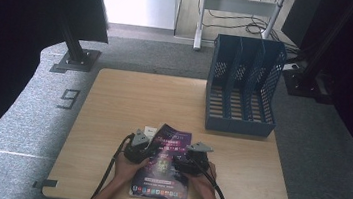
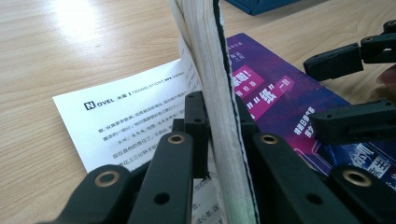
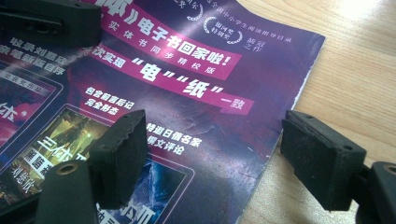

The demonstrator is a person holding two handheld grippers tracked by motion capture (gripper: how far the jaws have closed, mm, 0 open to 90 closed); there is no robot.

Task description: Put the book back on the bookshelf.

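So far: my left tool [image 2: 219, 140] is clamped on the magazine's [image 1: 164, 166] lifted pages.
Right tool [image 3: 224, 158]: wide apart, gripping nothing, astride the cover's edge.
Magazine: flat on the bench [image 1: 113, 102], near me.
Left: probably lifting it into the rack [image 1: 243, 87].

Lab: rig stands [image 1: 75, 48] on carpet [image 1: 22, 107].
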